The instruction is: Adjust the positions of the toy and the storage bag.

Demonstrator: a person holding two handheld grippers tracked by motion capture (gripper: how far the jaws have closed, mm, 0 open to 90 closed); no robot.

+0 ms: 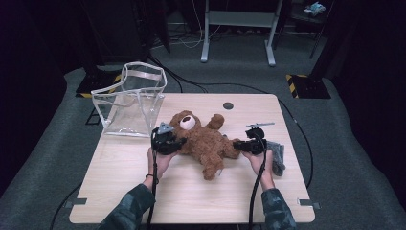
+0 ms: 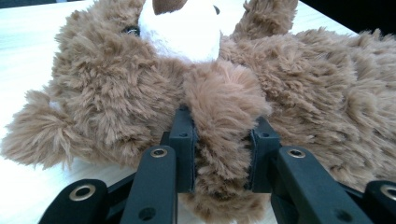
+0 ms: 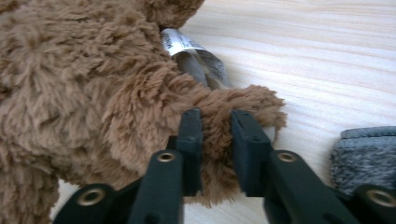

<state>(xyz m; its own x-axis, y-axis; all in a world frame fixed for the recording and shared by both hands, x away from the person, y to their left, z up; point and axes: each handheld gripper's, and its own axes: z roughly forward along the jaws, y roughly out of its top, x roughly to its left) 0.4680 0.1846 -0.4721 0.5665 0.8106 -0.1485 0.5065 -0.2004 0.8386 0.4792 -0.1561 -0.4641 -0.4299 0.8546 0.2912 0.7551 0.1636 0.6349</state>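
Forearms: two sleeved forearms enter from 6 o'clock of the high view, each hand carrying a pair of black tongs.
Left tongs (image 2: 222, 140): closed on one plush limb of the brown furry teddy bear (image 1: 203, 139); in the left gripper view the fur is pinched between both pads and bulges out above them. In the high view these tongs (image 1: 173, 142) sit at the bear's 9 o'clock side.
Right tongs (image 3: 217, 130): clamped on the tip of another limb, fur squeezed between the jaws; in the high view they (image 1: 242, 145) are at the bear's 3 o'clock side.
Bear's place: lying flat near the middle of the light wooden bench (image 1: 119, 187), head with its white muzzle pointing to about 11 o'clock, a white sewn-in label (image 3: 180, 42) showing by its body.
Handling: judged light, soft and compressible, not fragile; the pile is thick, so a shallow pinch may slip off the fur. A limb is best taken deep, near its root, where stuffing gives the pads something to bite; held by two limbs, the body is expected to sag between them.
Clear plastic bag (image 1: 134, 98): standing open at 10 o'clock of the bear, just beside its head.
Grey knitted cloth (image 1: 277, 155): lying at 3 o'clock, beside the right hand.
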